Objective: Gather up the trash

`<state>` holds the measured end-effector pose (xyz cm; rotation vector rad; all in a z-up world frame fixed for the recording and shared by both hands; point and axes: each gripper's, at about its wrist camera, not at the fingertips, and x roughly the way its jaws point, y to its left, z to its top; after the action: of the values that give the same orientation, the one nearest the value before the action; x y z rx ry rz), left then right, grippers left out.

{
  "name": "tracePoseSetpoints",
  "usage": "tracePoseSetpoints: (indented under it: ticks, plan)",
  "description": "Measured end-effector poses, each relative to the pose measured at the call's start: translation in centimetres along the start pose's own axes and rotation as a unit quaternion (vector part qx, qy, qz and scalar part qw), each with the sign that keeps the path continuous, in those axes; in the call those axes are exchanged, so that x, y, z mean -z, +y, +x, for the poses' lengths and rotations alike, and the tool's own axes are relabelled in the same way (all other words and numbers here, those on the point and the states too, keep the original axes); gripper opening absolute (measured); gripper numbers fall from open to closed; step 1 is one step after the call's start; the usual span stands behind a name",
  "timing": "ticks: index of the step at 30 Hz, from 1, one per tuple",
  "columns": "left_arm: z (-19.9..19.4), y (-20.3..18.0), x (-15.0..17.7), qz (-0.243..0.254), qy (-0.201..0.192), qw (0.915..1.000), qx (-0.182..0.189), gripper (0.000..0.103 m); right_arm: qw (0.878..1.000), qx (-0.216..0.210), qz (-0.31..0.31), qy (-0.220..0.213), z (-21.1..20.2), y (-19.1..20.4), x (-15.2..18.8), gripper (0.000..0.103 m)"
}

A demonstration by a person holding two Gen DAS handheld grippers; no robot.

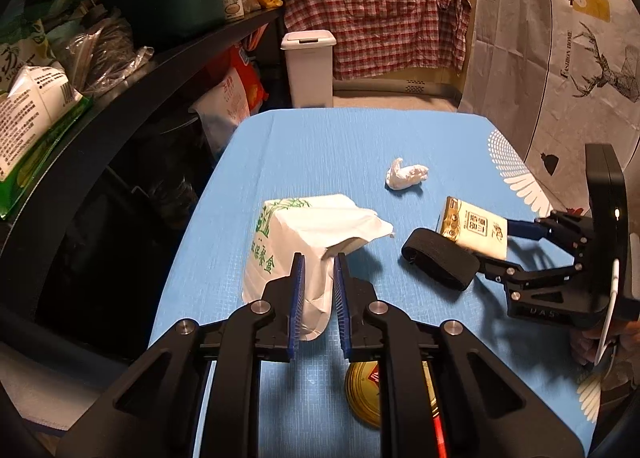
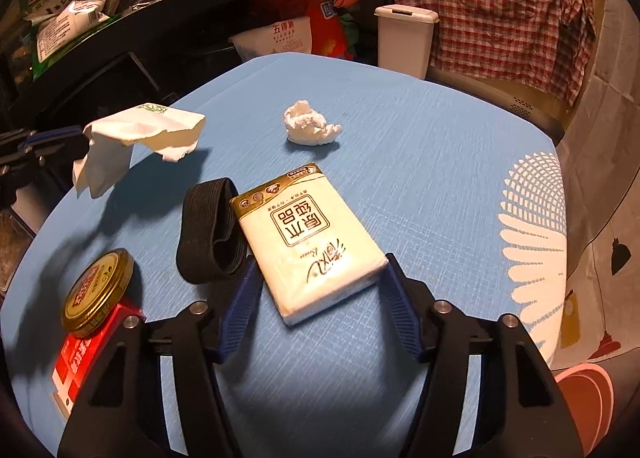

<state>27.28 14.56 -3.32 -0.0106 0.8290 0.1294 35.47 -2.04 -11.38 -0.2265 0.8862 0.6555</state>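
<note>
We are holding the white paper bag [image 1: 288,254], the trash in hand, between the pads of the left gripper [image 1: 319,264], whose jaws are standing close together and clamped on its crumpled lower edge; in the right wrist view it is hanging above the blue table [image 2: 420,162] and casting a shadow, so we are judging it lifted. It is looking light, thin and floppy, likely to tear or slip if pinched at one layer, so a bunched fold is the better hold. The crumpled tissue [image 1: 406,173] is lying farther out, well apart from both tools, soft and easy to pinch. The right gripper [image 2: 318,278] is standing wide apart, its fingers straddling the near end of the tissue pack [image 2: 310,238], beside the black strap [image 2: 210,234].
</note>
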Motion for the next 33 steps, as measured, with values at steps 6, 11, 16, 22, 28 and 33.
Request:
tracePoseSetpoints:
  ticks: [6,11,16,22,28,33]
  plan:
    - [-1.2,0.4,-0.4,-0.014,-0.007,0.9998,0.014,0.014,1.0,0.019,0.002,-0.003,-2.3,-0.2,0.7,0.059]
    - [-2.1,0.9,-0.3,-0.023,-0.008,0.9994,0.025,0.013,0.999,0.038,0.01,-0.014,-5.3,-0.3,1.0,0.058]
    - [-3.6,1.6,-0.2,-0.041,-0.013,0.9983,0.04,0.012,0.998,0.052,0.022,-0.029,-8.7,0.1,1.3,0.058]
    - [-5.2,2.3,-0.1,-0.058,-0.017,0.9964,0.06,0.012,0.996,0.052,0.047,-0.057,-14.3,0.5,1.7,0.058]
    - [-6.9,1.9,0.2,-0.05,-0.03,0.9959,0.069,0.012,0.991,0.052,0.09,-0.089,-20.0,0.0,3.1,0.058]
    - [-8.4,1.3,0.2,-0.05,-0.042,0.995,0.075,0.012,0.986,0.063,0.109,-0.109,-23.7,-0.4,4.6,0.058]
